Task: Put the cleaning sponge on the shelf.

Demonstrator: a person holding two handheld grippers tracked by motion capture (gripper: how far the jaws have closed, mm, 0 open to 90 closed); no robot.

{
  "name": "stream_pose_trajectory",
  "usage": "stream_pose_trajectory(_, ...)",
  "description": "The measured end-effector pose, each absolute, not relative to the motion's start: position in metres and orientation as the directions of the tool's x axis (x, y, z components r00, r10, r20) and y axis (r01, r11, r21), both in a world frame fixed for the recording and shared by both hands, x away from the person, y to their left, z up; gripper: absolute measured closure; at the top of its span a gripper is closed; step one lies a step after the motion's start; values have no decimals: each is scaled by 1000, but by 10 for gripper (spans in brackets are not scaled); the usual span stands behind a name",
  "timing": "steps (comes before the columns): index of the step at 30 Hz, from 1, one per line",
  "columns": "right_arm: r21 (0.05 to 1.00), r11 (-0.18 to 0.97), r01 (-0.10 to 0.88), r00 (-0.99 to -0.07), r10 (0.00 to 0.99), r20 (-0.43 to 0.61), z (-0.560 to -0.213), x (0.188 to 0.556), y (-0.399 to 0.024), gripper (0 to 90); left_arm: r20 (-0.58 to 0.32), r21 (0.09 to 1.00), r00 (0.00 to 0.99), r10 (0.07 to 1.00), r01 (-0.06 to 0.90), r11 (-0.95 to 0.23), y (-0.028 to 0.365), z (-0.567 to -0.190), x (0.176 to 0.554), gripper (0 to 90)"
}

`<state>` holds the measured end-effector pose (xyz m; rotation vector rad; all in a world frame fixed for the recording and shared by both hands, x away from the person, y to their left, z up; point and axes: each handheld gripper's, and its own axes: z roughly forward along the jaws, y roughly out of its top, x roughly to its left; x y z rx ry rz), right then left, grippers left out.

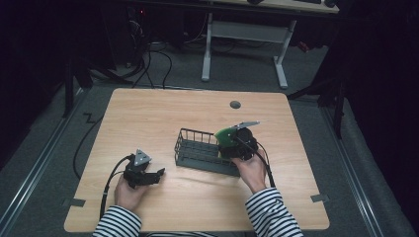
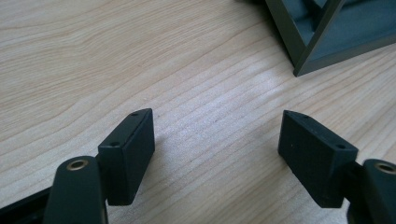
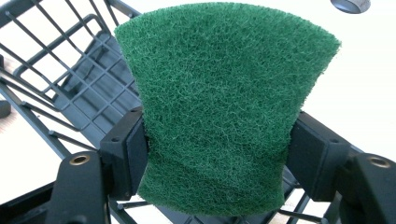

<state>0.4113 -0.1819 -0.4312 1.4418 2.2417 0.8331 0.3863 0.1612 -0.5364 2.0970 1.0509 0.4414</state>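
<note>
A green scouring pad (image 3: 219, 102) is squeezed between the jaws of my right gripper (image 3: 217, 154), which is shut on it. In the high view the pad (image 1: 226, 136) hangs over the right end of a dark wire basket (image 1: 197, 150) at the table's middle, with the right gripper (image 1: 243, 143) just right of it. Through the right gripper view the basket's wire wall (image 3: 60, 88) lies below and left of the pad. My left gripper (image 1: 157, 174) rests low on the wood, left of the basket, open and empty (image 2: 217, 144). The basket's corner (image 2: 308, 46) shows ahead of it.
The wooden table (image 1: 148, 113) has a round grey cable hole (image 1: 235, 104) at its far middle. Bare wood lies left of and beyond the basket. A white desk frame (image 1: 244, 44) and cables stand on the floor behind.
</note>
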Motion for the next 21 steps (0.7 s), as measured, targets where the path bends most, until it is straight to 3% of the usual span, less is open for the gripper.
stream_pose_trajectory(21, 632, 311, 710, -435, 900, 45, -439, 406, -187, 271, -20, 743, 606, 796, 542, -394, 161, -536, 386, 276)
